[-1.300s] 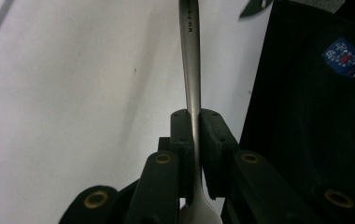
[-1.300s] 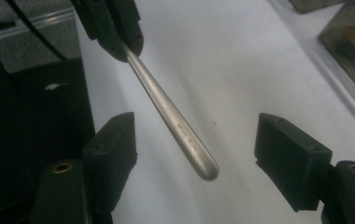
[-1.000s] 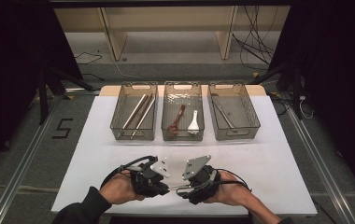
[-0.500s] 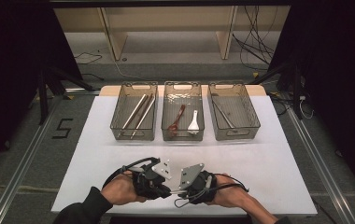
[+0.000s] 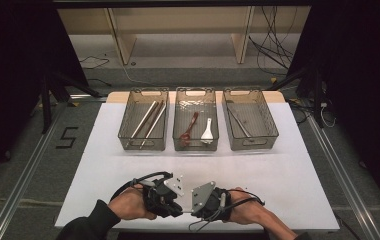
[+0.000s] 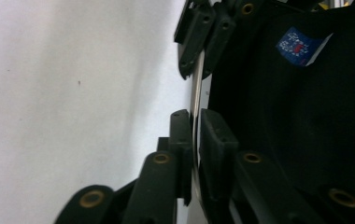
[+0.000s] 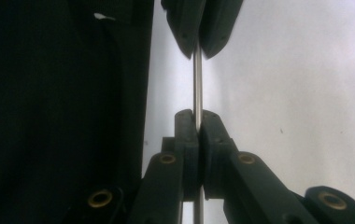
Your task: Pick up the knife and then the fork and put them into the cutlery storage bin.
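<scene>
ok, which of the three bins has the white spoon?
The middle bin: it holds the white spoon beside a brown one; the others hold metal rods.

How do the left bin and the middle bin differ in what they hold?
The left bin holds long, straight metal rods lying side by side on a slant. The middle bin holds a reddish-brown spoon and a shorter white spoon. Both bins are clear, rectangular and stand in one row.

**Open mat in front, three bins at the back**

The white mat [image 5: 288,175] lies bare between the hands and the bins. Three bins [image 5: 144,120] [image 5: 196,120] [image 5: 250,120] stand close together at its far edge, with only narrow gaps between them.
</scene>
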